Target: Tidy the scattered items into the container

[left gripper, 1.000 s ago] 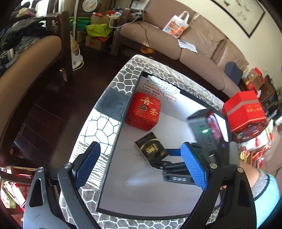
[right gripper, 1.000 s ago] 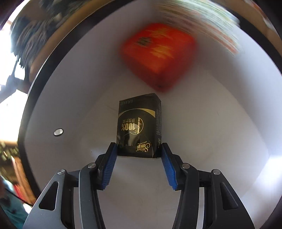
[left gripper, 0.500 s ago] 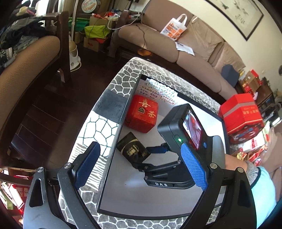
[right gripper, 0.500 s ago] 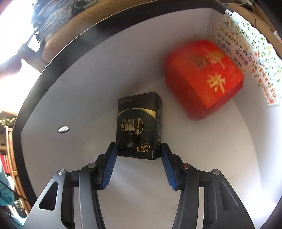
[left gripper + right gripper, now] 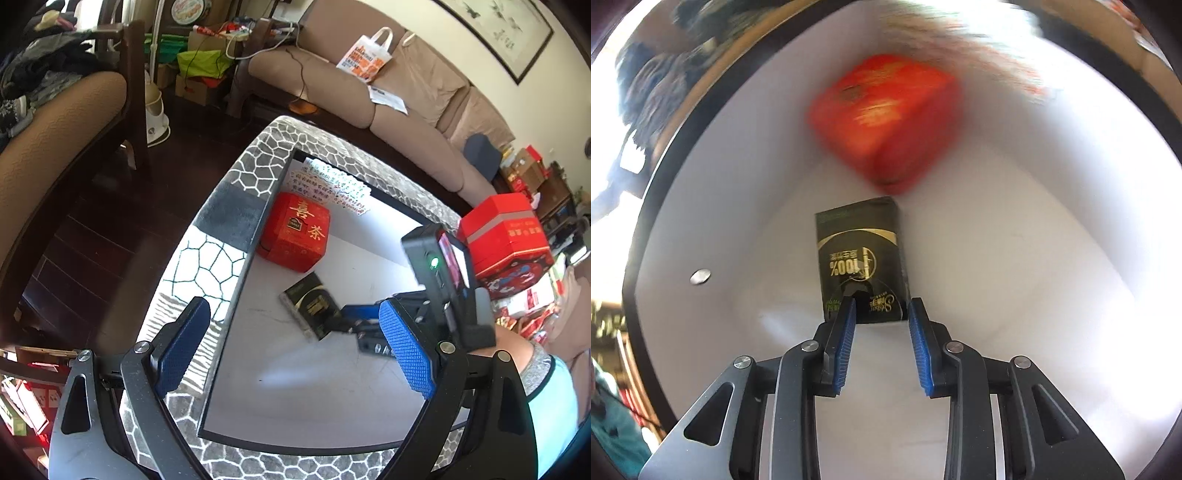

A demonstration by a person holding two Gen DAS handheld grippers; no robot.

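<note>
A white container with a black rim (image 5: 236,295) stands on a grey patterned table top. Inside it a red tea tin (image 5: 297,232) sits at the far left, and a black-and-gold box (image 5: 312,306) lies flat on the floor next to it. My right gripper (image 5: 347,321) points down at that box's near end. In the right wrist view its jaws (image 5: 882,302) are closing, narrower than the black box (image 5: 860,251) and above it, with nothing pressed between the pads. The blurred red tin (image 5: 882,114) is just beyond. My left gripper (image 5: 291,304) hovers wide open over the container's near side.
A sheet of handwritten paper (image 5: 332,184) leans on the container's far wall. Stacked red gift boxes (image 5: 506,236) stand to the right. A sofa (image 5: 406,122) lies beyond the table and a chair (image 5: 62,122) to the left. A person's sleeve (image 5: 546,387) is at lower right.
The right gripper's jaws, which flanked the black box, have narrowed and now sit over its near end. The right hand swung back to the right. The left gripper stayed still.
</note>
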